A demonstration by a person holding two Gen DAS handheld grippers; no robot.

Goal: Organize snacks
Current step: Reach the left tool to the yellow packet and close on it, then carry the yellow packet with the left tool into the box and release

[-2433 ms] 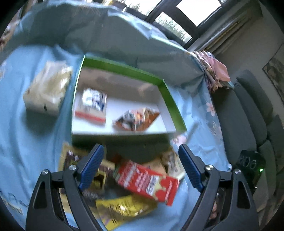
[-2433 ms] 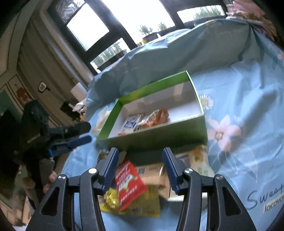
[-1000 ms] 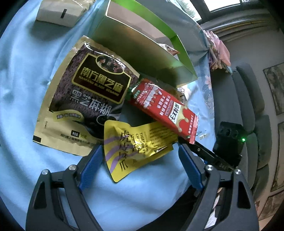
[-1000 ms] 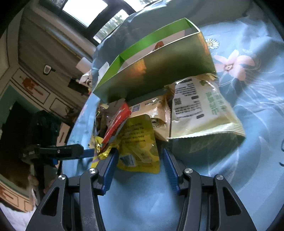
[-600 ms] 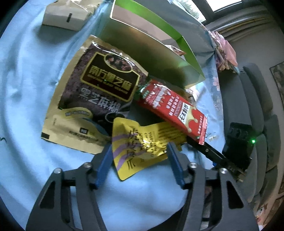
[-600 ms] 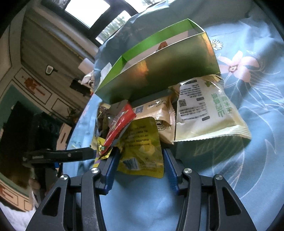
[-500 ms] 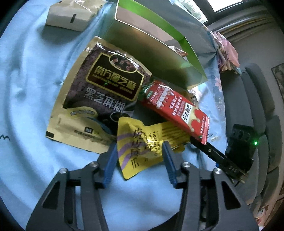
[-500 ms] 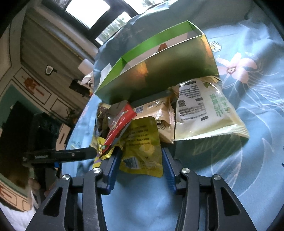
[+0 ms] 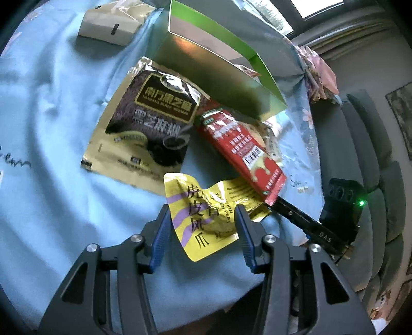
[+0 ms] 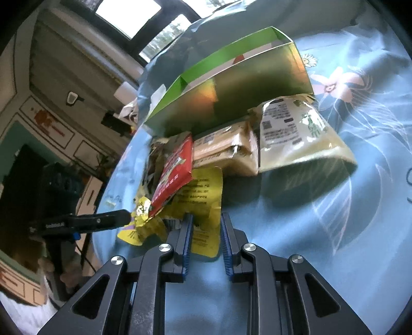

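A yellow chicken-feet pouch [image 9: 206, 214] lies on the blue cloth in front of the green box [image 9: 221, 74]. My left gripper [image 9: 203, 221] straddles one end of the pouch, jaws partly closed around it with gaps at both sides. My right gripper [image 10: 204, 232] straddles the other end of the same pouch [image 10: 203, 201], jaws narrow, close to its edges. A red snack packet [image 9: 239, 149] lies across the pouch. A dark sesame-paste bag [image 9: 152, 131] lies to the left.
A pale green-printed bag [image 10: 296, 134] and a tan packet [image 10: 226, 152] lie against the box wall [image 10: 244, 87]. A white tissue pack [image 9: 108, 23] sits far left. A grey sofa [image 9: 373, 159] stands beyond the cloth edge.
Both grippers dropped low toward the snack pile and narrowed their jaws around opposite ends of the yellow pouch. The box interior has gone out of sight.
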